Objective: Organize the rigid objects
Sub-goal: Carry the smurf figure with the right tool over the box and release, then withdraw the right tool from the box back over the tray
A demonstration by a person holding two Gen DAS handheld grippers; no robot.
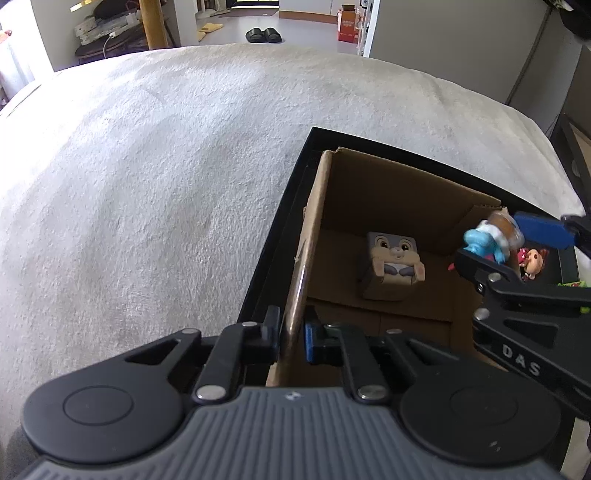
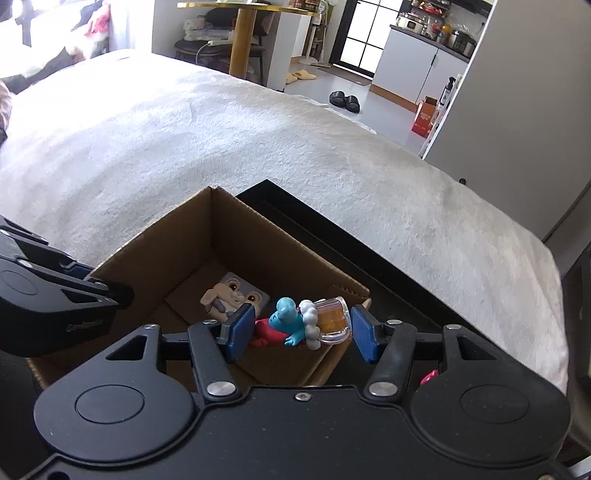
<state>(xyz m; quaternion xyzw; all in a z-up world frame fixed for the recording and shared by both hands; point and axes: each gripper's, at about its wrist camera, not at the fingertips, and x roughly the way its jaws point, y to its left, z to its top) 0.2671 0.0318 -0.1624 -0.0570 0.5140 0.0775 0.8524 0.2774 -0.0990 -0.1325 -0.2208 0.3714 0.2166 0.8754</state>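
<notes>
An open cardboard box (image 1: 388, 192) stands inside a shallow black tray (image 1: 273, 236) on a bed. My left gripper (image 1: 291, 325) is shut on the box's left wall, one finger outside and one inside. A grey-brown bunny cube (image 1: 393, 264) lies on the box floor. My right gripper (image 2: 301, 328) is shut on a blue figure with a beer mug (image 2: 295, 321), held over the box's right side near the rim. A red piece (image 2: 264, 332) shows under the figure; whether it belongs to it I cannot tell. The left gripper (image 2: 110, 295) appears at the box's left wall in the right wrist view.
A small doll with red hair (image 1: 533, 262) and something green (image 1: 572, 284) lie in the black tray to the right of the box. A white blanket (image 1: 147, 184) covers the bed all around. Beyond the bed's far edge are floor, slippers (image 1: 264, 35) and a wooden table leg (image 2: 240, 40).
</notes>
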